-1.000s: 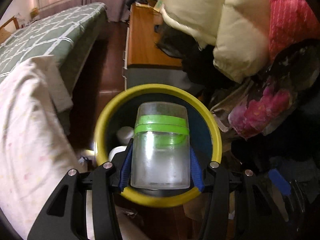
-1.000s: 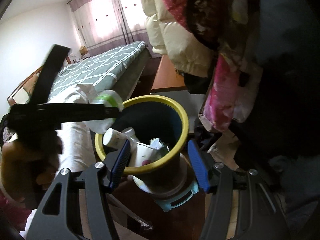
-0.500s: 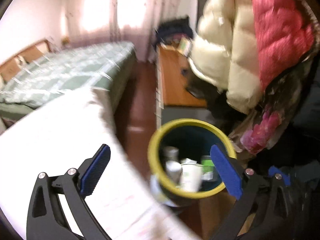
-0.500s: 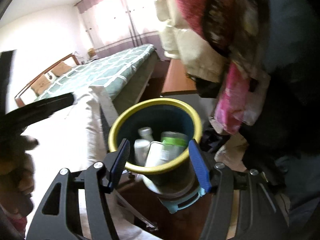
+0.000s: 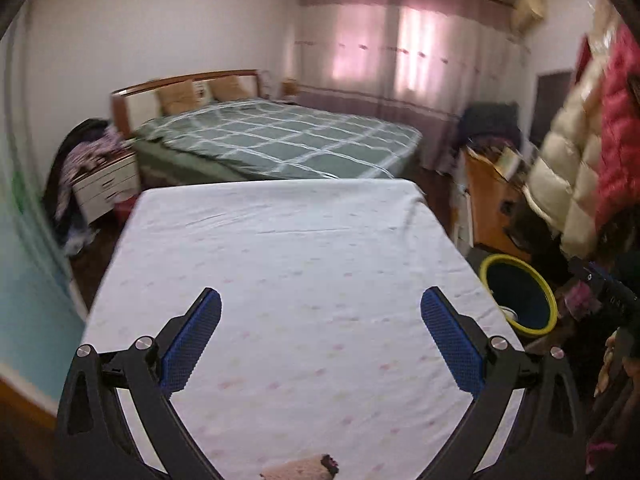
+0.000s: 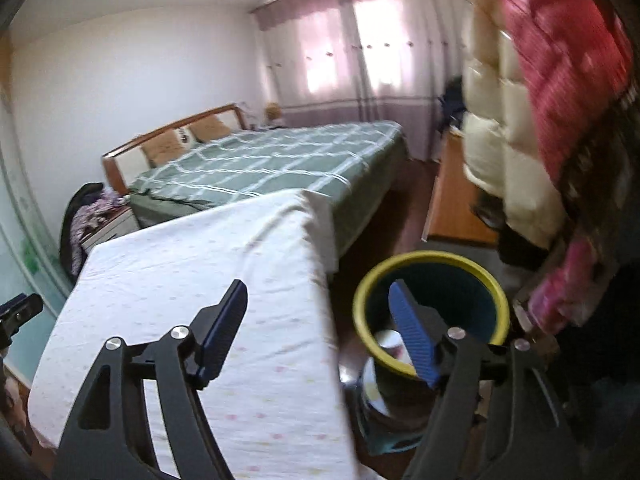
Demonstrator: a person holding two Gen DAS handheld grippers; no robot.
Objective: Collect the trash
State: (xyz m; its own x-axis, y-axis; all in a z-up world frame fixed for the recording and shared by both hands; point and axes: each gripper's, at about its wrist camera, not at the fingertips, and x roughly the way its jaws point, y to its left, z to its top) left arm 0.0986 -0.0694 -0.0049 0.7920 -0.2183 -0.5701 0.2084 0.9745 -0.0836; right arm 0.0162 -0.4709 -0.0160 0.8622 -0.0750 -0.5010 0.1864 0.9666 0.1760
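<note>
A white, faintly pink-dotted cloth-covered table (image 5: 304,280) spreads wide below and ahead of the empty left gripper (image 5: 320,336), whose blue-padded jaws gape; no loose trash shows on it. The round, yellow-rimmed dark blue trash bin (image 6: 432,312) stands on the floor just off the table's right edge, far right of the left gripper. The right gripper (image 6: 320,340), likewise spread and empty, is nearer: its right finger overlaps the bin's mouth, where pale containers (image 6: 386,346) lie inside.

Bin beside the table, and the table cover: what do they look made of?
Trash bin: probably moulded plastic, with a smooth yellow rim and dark teal wall of uniform colour. Table cover: thin woven cloth, matte white with faint pink specks; creases and a draped corner show.
</note>
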